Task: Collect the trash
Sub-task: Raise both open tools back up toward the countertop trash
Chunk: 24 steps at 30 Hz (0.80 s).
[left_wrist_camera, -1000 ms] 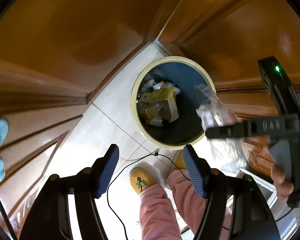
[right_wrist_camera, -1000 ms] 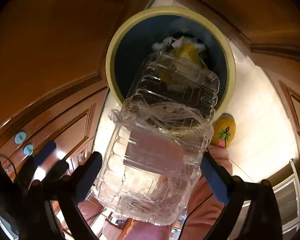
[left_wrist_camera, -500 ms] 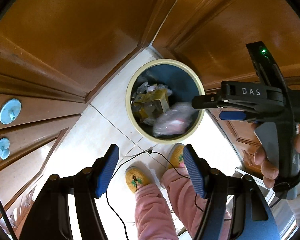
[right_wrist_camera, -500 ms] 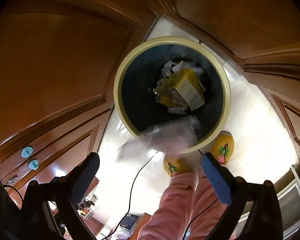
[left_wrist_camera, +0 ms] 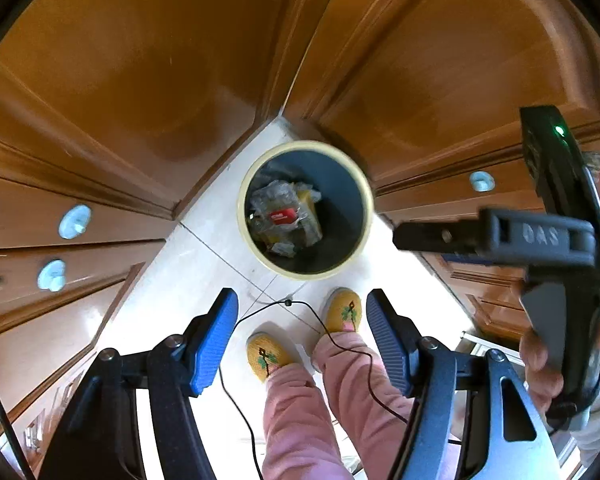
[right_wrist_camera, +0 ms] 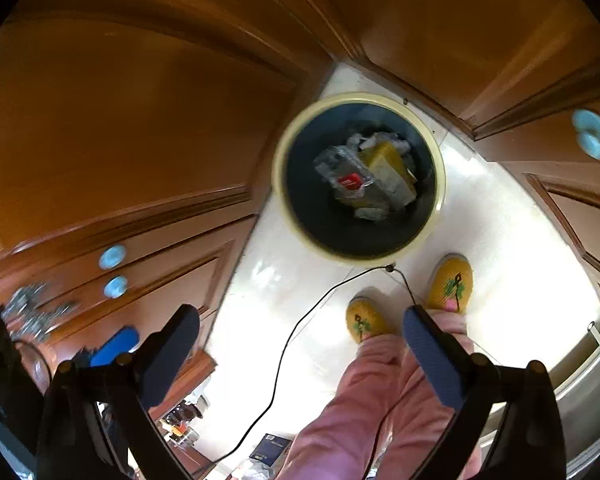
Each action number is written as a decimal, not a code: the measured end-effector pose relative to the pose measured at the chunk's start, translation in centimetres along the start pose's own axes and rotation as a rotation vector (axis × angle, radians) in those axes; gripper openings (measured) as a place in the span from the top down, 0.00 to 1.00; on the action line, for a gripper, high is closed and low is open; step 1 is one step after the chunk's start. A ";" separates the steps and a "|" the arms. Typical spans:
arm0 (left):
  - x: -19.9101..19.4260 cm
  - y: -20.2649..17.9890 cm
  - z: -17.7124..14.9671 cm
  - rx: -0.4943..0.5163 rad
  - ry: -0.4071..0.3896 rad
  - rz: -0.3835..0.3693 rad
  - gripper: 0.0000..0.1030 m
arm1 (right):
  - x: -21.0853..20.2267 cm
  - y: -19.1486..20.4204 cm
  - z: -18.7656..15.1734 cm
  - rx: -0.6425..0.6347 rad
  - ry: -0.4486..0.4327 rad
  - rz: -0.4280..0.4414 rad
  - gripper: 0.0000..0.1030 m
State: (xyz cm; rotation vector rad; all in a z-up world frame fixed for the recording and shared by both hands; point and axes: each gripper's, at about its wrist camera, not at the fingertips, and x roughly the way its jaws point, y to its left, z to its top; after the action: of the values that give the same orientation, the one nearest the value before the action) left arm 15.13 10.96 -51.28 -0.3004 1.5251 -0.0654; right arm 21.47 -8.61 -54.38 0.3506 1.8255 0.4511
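Observation:
A round bin with a cream rim stands on the pale floor in the corner of wooden cabinets. Inside lies a crushed clear plastic container with a red label on top of yellow boxes and paper. My left gripper hangs high above the floor, open and empty. My right gripper is also open and empty; in the left wrist view its black body shows at the right, held by a hand.
Wooden cabinet doors with pale blue knobs close in on both sides. The person's pink trouser legs and yellow slippers stand just before the bin. A thin black cable trails over the floor.
The clear plastic container left my right gripper, fell and now lies in the bin. Both grippers have risen, so the bin looks smaller and farther below.

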 end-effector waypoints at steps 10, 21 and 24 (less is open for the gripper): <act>-13.3 -4.5 -1.1 0.081 -0.104 -0.034 0.37 | -13.8 4.7 -8.0 -0.085 -0.150 0.044 0.01; -26.3 -10.2 -2.0 0.193 -0.262 -0.074 0.33 | -27.1 7.8 -15.7 -0.156 -0.413 -0.019 0.01; -29.5 -11.0 -1.6 0.223 -0.322 -0.104 0.29 | -30.7 8.5 -17.6 -0.172 -0.509 -0.062 0.01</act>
State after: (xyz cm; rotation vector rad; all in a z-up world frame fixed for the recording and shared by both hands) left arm 13.66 6.89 -20.08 -0.2004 1.1696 -0.2561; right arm 13.64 -17.38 -19.95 0.2601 1.2898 0.4263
